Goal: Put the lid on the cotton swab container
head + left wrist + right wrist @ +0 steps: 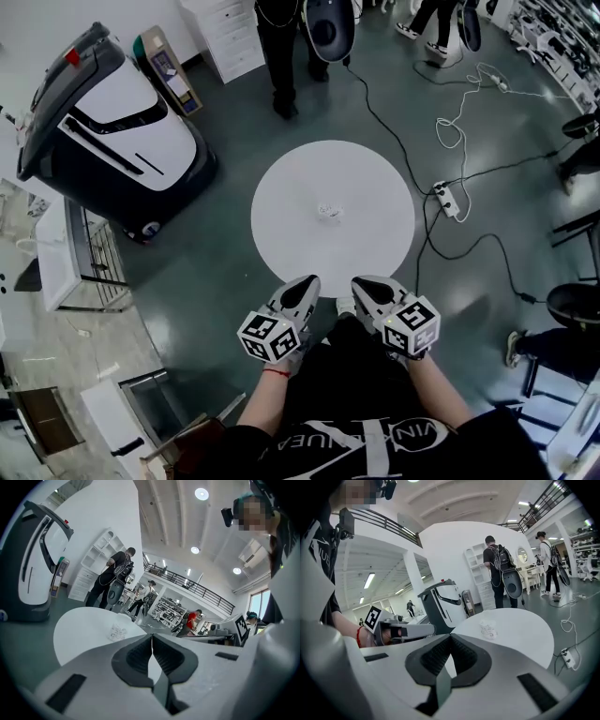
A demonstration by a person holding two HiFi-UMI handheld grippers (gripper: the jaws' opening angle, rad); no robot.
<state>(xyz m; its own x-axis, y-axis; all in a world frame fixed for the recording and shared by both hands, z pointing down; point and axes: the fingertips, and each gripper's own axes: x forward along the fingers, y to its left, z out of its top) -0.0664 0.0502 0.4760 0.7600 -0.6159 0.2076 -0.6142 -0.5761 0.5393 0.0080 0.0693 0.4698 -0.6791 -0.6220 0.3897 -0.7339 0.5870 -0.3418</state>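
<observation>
Both claws empty: left gripper (pixel 307 281) and right gripper (pixel 364 281) hovering at near edge of round table (pixel 281 246), jaws on each pressed together, nothing between them. Am seeing cotton swab container (pixel 329 211) sitting near table centre, well apart from both grippers. Am judging it small clear plastic, so light, stiff, slick and apt to skid or tip. Am planning gentle side grip low on wall. Separate lid not resolving. Long axis and facing too small to tell, though container is looking squat and upright.

Shirt (pixel 373 441) — white lettering, not clearly legible.
</observation>
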